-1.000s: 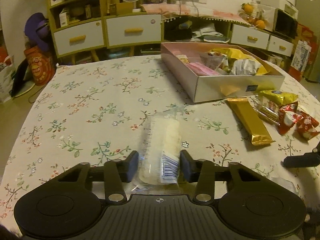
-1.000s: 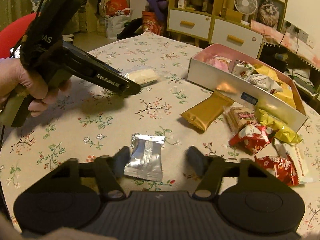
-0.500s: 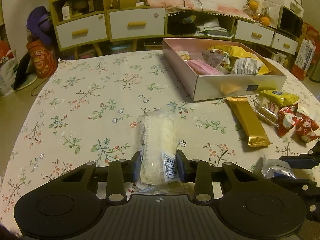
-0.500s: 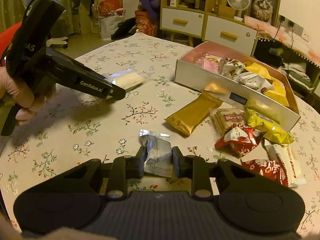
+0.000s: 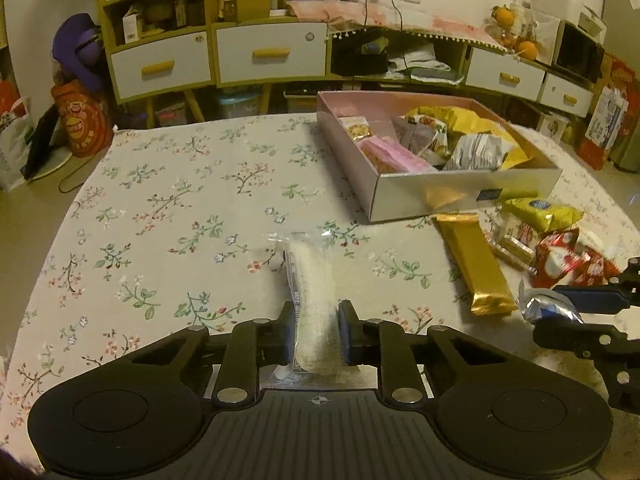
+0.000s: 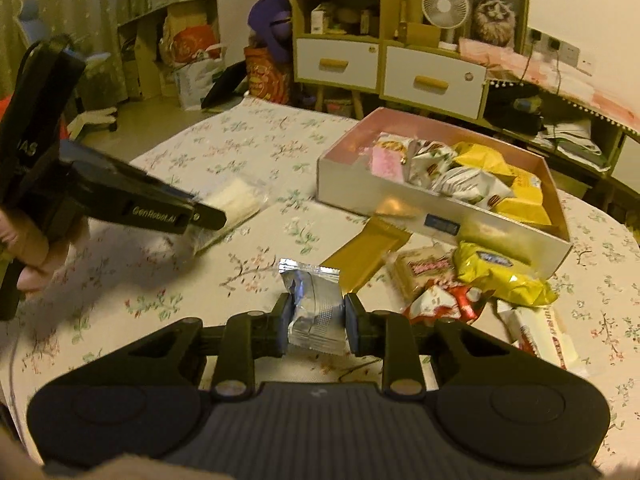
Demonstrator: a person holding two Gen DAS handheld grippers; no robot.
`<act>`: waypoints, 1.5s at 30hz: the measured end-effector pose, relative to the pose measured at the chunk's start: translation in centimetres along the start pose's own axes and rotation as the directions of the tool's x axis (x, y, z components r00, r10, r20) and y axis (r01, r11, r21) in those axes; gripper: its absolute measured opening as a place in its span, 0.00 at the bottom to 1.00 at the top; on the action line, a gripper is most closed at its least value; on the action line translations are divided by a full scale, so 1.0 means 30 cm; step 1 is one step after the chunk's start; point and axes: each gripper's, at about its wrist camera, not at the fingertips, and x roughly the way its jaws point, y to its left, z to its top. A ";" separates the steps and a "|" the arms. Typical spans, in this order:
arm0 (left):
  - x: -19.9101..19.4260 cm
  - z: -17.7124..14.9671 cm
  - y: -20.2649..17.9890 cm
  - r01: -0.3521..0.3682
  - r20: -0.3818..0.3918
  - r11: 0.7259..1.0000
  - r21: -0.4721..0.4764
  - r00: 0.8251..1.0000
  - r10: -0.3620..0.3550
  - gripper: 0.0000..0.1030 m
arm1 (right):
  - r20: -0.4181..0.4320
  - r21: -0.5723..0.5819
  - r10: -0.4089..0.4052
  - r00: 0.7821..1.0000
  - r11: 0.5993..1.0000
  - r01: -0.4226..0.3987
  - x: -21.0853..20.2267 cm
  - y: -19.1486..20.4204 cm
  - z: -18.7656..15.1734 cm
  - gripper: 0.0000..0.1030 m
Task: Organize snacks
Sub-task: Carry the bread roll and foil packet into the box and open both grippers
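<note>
My left gripper (image 5: 314,332) is shut on a clear packet of white wafers (image 5: 312,280), held edge-up above the floral tablecloth; the packet also shows in the right wrist view (image 6: 236,200). My right gripper (image 6: 316,324) is shut on a silver foil snack packet (image 6: 316,304), lifted off the table; it shows at the right of the left wrist view (image 5: 550,308). A white box with a pink inside (image 5: 464,194) holds several snacks at the back right.
Loose snacks lie in front of the box: a gold bar (image 5: 476,264), a yellow packet (image 5: 540,212), red packets (image 5: 564,260) and a white bar (image 6: 540,332). Drawers and shelves (image 5: 272,54) stand beyond the table's far edge.
Both grippers closed on their packets and lifted them off the table. The wafer packet turned edge-up in the left gripper. The silver packet rose with the right gripper.
</note>
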 end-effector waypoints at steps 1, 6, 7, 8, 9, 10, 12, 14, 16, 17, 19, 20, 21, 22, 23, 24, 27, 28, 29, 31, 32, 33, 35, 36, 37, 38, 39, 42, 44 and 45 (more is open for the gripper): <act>-0.004 0.003 0.001 0.003 0.003 1.000 -0.004 1.000 -0.003 0.18 | 0.004 0.008 -0.001 1.000 1.000 0.001 -0.001 -0.007 0.006 0.24; -0.025 0.021 0.002 0.022 0.025 0.999 -0.035 0.999 -0.021 0.18 | 0.015 0.056 -0.011 1.000 0.998 0.010 0.003 -0.045 0.030 0.24; -0.029 0.024 0.002 0.021 0.030 0.999 -0.041 0.999 -0.020 0.18 | 0.016 0.064 -0.012 1.000 0.998 0.011 0.004 -0.053 0.033 0.24; -0.033 0.028 0.002 0.019 0.034 0.999 -0.048 0.999 -0.017 0.17 | 0.018 0.070 -0.013 1.000 0.997 0.012 0.004 -0.058 0.036 0.24; -0.037 0.033 0.003 0.019 0.039 0.998 -0.056 0.999 -0.017 0.17 | 0.022 0.076 -0.016 1.000 0.997 0.014 0.004 -0.064 0.041 0.24; -0.042 0.039 0.004 0.020 0.044 0.998 -0.063 0.999 -0.017 0.17 | 0.026 0.078 -0.018 1.000 0.997 0.016 0.001 -0.068 0.041 0.24; -0.056 0.053 0.006 0.024 0.059 0.997 -0.080 0.998 -0.019 0.17 | 0.035 0.090 -0.023 0.999 0.996 0.019 -0.002 -0.081 0.051 0.24; -0.068 0.070 0.006 0.036 0.076 0.994 -0.098 0.997 -0.029 0.17 | 0.046 0.110 -0.030 0.998 0.994 0.024 -0.004 -0.097 0.066 0.24; -0.078 0.087 0.001 0.043 0.091 0.993 -0.110 0.995 -0.033 0.17 | 0.056 0.128 -0.038 0.998 0.991 0.030 -0.002 -0.114 0.083 0.24; -0.081 0.100 -0.005 0.050 0.098 0.992 -0.116 0.994 -0.038 0.17 | 0.061 0.140 -0.042 0.997 0.990 0.033 0.000 -0.125 0.095 0.24; -0.083 0.120 -0.017 0.060 0.108 0.991 -0.117 0.993 -0.047 0.17 | 0.070 0.162 -0.050 0.996 0.986 0.038 0.004 -0.147 0.117 0.24; -0.079 0.134 -0.029 0.063 0.113 0.992 -0.108 0.992 -0.050 0.17 | 0.075 0.178 -0.054 0.996 0.983 0.040 0.006 -0.161 0.131 0.24; -0.076 0.145 -0.039 0.065 0.116 0.993 -0.103 0.992 -0.053 0.17 | 0.079 0.197 -0.054 0.995 0.980 0.037 0.009 -0.177 0.143 0.24; -0.071 0.155 -0.049 0.069 0.116 0.993 -0.099 0.992 -0.058 0.17 | 0.084 0.218 -0.053 0.995 0.975 0.033 0.014 -0.192 0.155 0.24; -0.062 0.169 -0.062 0.075 0.118 0.993 -0.093 0.991 -0.064 0.17 | 0.089 0.237 -0.052 0.995 0.971 0.029 0.021 -0.208 0.167 0.24; -0.056 0.180 -0.073 0.079 0.121 0.993 -0.089 0.990 -0.068 0.17 | 0.093 0.251 -0.051 0.994 0.968 0.026 0.029 -0.220 0.174 0.24; -0.031 0.222 -0.108 0.098 0.132 0.992 -0.081 0.987 -0.087 0.17 | 0.104 0.268 -0.062 0.993 0.963 0.032 0.054 -0.250 0.200 0.24; -0.025 0.233 -0.117 0.101 0.135 0.992 -0.079 0.987 -0.090 0.17 | 0.105 0.271 -0.064 0.992 0.962 0.034 0.062 -0.259 0.207 0.24; -0.015 0.245 -0.127 0.105 0.138 0.991 -0.077 0.986 -0.094 0.17 | 0.107 0.278 -0.070 0.992 0.960 0.037 0.071 -0.272 0.214 0.24; 0.012 0.277 -0.148 0.111 0.140 0.991 -0.074 0.985 -0.099 0.17 | 0.108 0.292 -0.079 0.991 0.955 0.045 0.086 -0.293 0.223 0.24; 0.024 0.288 -0.154 0.109 0.140 0.991 -0.072 0.985 -0.099 0.17 | 0.108 0.295 -0.082 0.991 0.954 0.047 0.094 -0.306 0.230 0.24; 0.044 0.306 -0.162 0.104 0.138 0.992 -0.070 0.986 -0.094 0.17 | 0.106 0.294 -0.086 0.991 0.955 0.051 0.101 -0.313 0.237 0.24; 0.081 0.332 -0.168 0.094 0.134 0.993 -0.077 0.988 -0.083 0.17 | 0.099 0.290 -0.102 0.990 0.955 0.070 0.120 -0.332 0.265 0.24; 0.097 0.341 -0.167 0.091 0.133 0.992 -0.086 0.988 -0.079 0.17 | 0.099 0.287 -0.105 0.990 0.955 0.072 0.129 -0.339 0.278 0.24; 0.111 0.347 -0.164 0.089 0.132 0.992 -0.094 0.988 -0.076 0.17 | 0.101 0.283 -0.106 0.989 0.956 0.074 0.137 -0.346 0.292 0.24; 0.127 0.355 -0.162 0.087 0.131 0.991 -0.100 0.989 -0.074 0.17 | 0.103 0.280 -0.107 0.989 0.957 0.074 0.147 -0.356 0.308 0.24; 0.144 0.363 -0.163 0.082 0.130 0.991 -0.103 0.989 -0.069 0.17 | 0.103 0.278 -0.105 0.989 0.958 0.073 0.158 -0.364 0.323 0.24; 0.186 0.382 -0.167 0.080 0.124 0.992 -0.101 0.990 -0.067 0.18 | 0.095 0.278 -0.097 0.991 0.958 0.067 0.198 -0.386 0.358 0.24; 0.211 0.393 -0.176 0.075 0.120 0.993 -0.089 0.991 -0.064 0.18 | 0.084 0.276 -0.095 0.992 0.959 0.069 0.226 -0.396 0.369 0.24; 0.224 0.398 -0.179 0.072 0.118 0.994 -0.082 0.991 -0.062 0.18 | 0.079 0.275 -0.095 0.992 0.959 0.070 0.239 -0.398 0.372 0.24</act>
